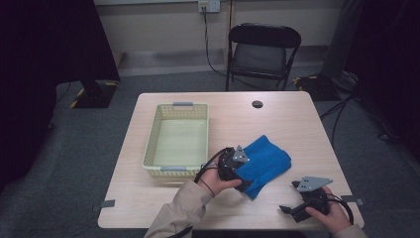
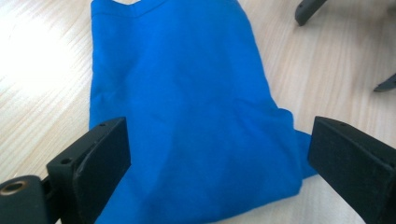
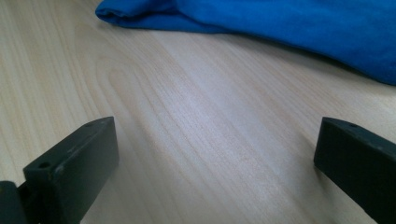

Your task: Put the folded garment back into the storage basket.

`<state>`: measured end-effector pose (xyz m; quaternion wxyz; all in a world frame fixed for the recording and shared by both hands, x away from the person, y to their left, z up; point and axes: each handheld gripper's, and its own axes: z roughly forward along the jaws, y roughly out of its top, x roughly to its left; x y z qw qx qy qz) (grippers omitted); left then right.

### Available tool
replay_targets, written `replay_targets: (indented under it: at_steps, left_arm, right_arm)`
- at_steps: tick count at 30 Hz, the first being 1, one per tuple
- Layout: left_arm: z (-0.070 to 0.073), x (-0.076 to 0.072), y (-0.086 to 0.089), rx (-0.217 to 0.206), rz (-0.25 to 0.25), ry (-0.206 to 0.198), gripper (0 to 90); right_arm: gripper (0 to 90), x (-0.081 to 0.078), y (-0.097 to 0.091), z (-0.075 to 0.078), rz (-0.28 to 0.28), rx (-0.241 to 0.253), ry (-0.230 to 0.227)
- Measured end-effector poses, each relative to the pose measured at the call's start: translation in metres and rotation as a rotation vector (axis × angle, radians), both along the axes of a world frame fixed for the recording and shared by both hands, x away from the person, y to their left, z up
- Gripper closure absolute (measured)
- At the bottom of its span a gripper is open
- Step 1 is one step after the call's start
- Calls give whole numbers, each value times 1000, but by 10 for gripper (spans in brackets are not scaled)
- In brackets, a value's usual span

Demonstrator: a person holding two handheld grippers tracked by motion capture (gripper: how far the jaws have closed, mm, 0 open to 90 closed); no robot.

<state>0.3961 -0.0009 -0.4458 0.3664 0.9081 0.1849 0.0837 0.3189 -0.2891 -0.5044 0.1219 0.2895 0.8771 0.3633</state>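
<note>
High view overhead; gripper views close (sharing blue cloth (image 2: 187,116)).

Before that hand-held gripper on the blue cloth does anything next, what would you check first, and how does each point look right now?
1. Left hand-held gripper jaws open: ok.
2. Blue cloth lies between those jaws: ok.
3. Jaws touching the cloth: cannot tell.
4. Right hand-held gripper open, over bare table, apart from the cloth: ok.
5. Basket beside the cloth holds nothing: ok.
6. Cloth folded compactly, no loose end hanging off the table: ok.
</note>
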Motion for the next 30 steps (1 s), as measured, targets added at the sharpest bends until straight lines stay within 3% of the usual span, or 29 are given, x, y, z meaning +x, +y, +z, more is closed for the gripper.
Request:
replay_targets:
  at_steps: [10,30]
  left_arm:
    - [0,7,-10,20,13,-14,54]
    - [-7,26,-22,32,41,6,50]
  right_arm:
    - [0,0,0,0,0,0,0]
    - [0,0,0,0,0,0,0]
